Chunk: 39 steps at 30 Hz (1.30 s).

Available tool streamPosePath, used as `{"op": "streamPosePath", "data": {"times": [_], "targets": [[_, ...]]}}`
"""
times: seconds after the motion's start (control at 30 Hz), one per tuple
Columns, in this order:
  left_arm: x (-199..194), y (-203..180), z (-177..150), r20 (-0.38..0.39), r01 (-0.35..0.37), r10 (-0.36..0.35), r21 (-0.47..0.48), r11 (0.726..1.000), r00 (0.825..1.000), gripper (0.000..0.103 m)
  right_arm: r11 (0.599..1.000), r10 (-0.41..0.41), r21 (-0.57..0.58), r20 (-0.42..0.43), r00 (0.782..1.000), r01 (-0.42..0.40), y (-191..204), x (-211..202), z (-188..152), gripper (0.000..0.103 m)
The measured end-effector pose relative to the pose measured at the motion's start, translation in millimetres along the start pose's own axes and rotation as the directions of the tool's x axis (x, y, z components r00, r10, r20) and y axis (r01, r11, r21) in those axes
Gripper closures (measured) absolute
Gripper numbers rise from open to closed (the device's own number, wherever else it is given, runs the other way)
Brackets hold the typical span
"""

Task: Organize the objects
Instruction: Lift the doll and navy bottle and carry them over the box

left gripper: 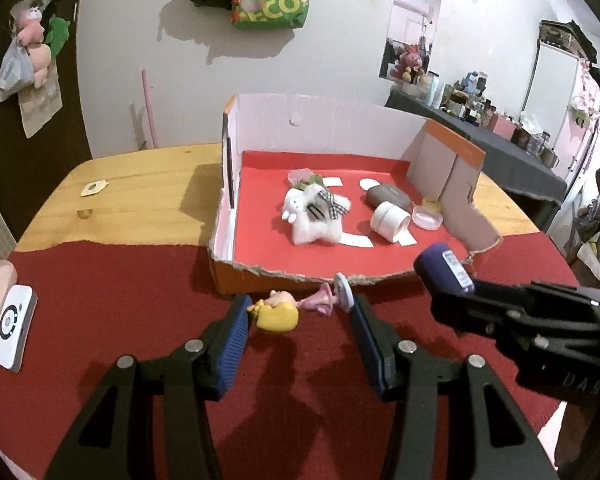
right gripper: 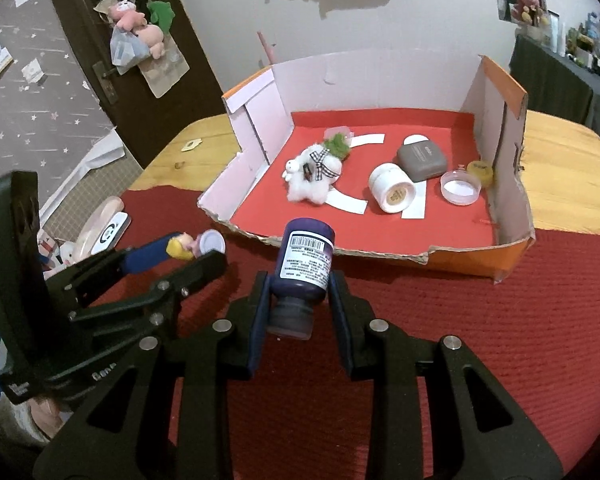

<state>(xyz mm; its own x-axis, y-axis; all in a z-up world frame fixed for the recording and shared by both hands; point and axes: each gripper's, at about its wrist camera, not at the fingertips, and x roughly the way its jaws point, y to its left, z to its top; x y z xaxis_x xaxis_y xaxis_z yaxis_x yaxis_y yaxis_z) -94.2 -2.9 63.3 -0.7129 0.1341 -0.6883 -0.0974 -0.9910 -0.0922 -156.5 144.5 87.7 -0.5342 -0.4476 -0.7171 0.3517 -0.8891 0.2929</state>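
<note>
My left jaws point(left gripper: 300, 314) are clamped on a small figurine point(left gripper: 296, 308) lying crosswise between the blue pads: its yellow-haired head presses the left pad and its round pale base presses the right one. My right jaws point(right gripper: 298, 292) are pinched on a dark purple bottle point(right gripper: 306, 260), gripped low on its body with the cap end back towards me and the barcoded label facing up. Both sets of jaws hang above the red mat point(left gripper: 140, 300) that covers the near part of the desk point(left gripper: 140, 176), the right pair just beside the left.

Straight ahead of both jaws sits a torn cardboard box point(right gripper: 508, 128) with a red floor. Inside it, ahead of my left jaws, lies a white plush toy point(left gripper: 316, 216) with a checked ribbon. Further right lie a white jar point(right gripper: 392, 194) on its side, a grey case point(right gripper: 422, 160) and a shallow clear lid point(right gripper: 460, 188).
</note>
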Motion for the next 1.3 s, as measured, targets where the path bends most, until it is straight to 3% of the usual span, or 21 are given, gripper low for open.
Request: {"op": "streamPosePath", "data": {"times": [0.3, 0.87, 1.3], "targets": [[4.9, -0.8, 12.5, 0.007, 0.005, -0.005, 0.011, 1.0, 1.0, 0.05, 1.0, -0.003, -0.001, 0.008, 1.0, 0.003, -4.0, -0.5, 3.5, 0.075], [17.5, -9.6, 52.0, 0.022, 0.016, -0.017, 0.057, 0.998, 1.0, 0.05, 1.0, -0.007, -0.023, 0.018, 1.0, 0.008, -16.5, -4.4, 39.5, 0.075], [50.0, -11.1, 65.8, -0.046, 0.035, -0.031, 0.077, 0.996, 0.998, 0.05, 0.999, 0.03, 0.013, -0.051, 0.998, -0.029, -36.0, 23.1, 56.1, 0.075]]}}
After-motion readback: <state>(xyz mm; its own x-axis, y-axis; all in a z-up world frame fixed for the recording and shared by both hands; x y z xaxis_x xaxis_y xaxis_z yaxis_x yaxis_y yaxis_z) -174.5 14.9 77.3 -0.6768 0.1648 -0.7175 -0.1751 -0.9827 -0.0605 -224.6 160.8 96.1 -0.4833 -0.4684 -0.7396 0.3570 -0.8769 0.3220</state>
